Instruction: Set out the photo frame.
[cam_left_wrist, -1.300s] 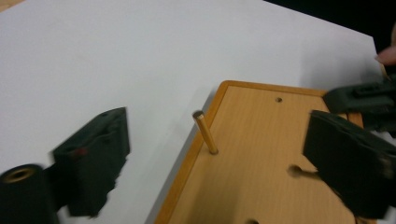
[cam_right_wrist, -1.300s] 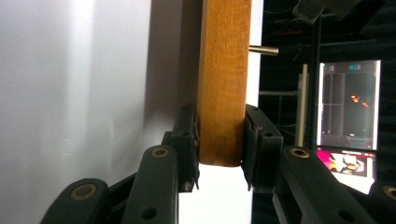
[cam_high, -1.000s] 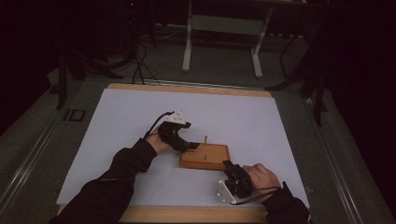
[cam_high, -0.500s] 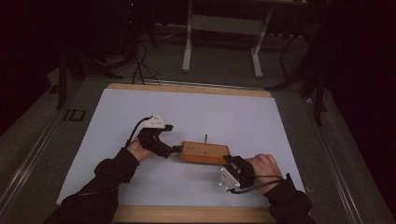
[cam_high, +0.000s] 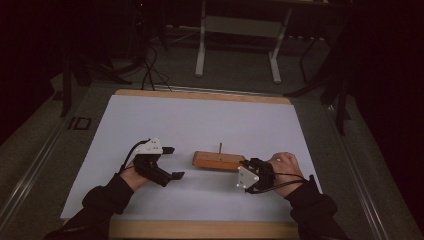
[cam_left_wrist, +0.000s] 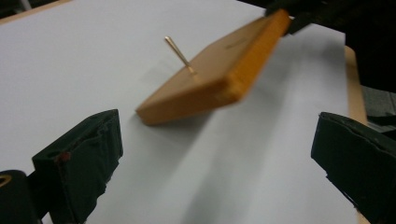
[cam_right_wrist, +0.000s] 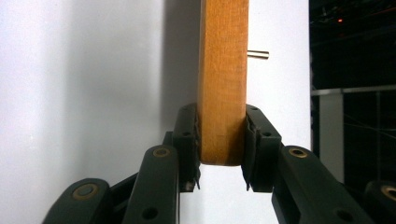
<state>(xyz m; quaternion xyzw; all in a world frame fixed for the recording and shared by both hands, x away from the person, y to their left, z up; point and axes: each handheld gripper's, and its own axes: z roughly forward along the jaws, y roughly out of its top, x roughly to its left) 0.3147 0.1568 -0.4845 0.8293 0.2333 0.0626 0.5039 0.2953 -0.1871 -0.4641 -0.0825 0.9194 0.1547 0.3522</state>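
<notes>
Dark room behind the bench; I make out grey metal stand legs (cam_high: 237, 47) and black cables (cam_high: 150, 70) on the floor past the far edge. Working surface is a white sheet (cam_high: 200, 120) on a wood-edged table (cam_high: 200, 93). Writing: a small dark mark sits on the top face of the flat rectangular wooden block with a thin metal pin upright in it (cam_high: 217, 160), seen in the left gripper view (cam_left_wrist: 219, 70), but it is too blurred for me to read; no other labels legible. A black-outlined rectangle (cam_high: 80, 123) lies on the floor left of the table. My right gripper (cam_high: 248, 167) is clamped on the block's near right end, pads pressed on both broad faces in the right gripper view (cam_right_wrist: 223, 135); that end is raised off the sheet while the far end stays low, so the block is tilted. My left gripper (cam_high: 170, 162) stands with its jaws wide apart, nothing between them, well to the left of the block, with bare sheet between the two. Against a second ago: the left gripper was at the block's left end and has since drawn away to the left; the right hand (cam_high: 282, 167) has come in closer to the block and lifted.
</notes>
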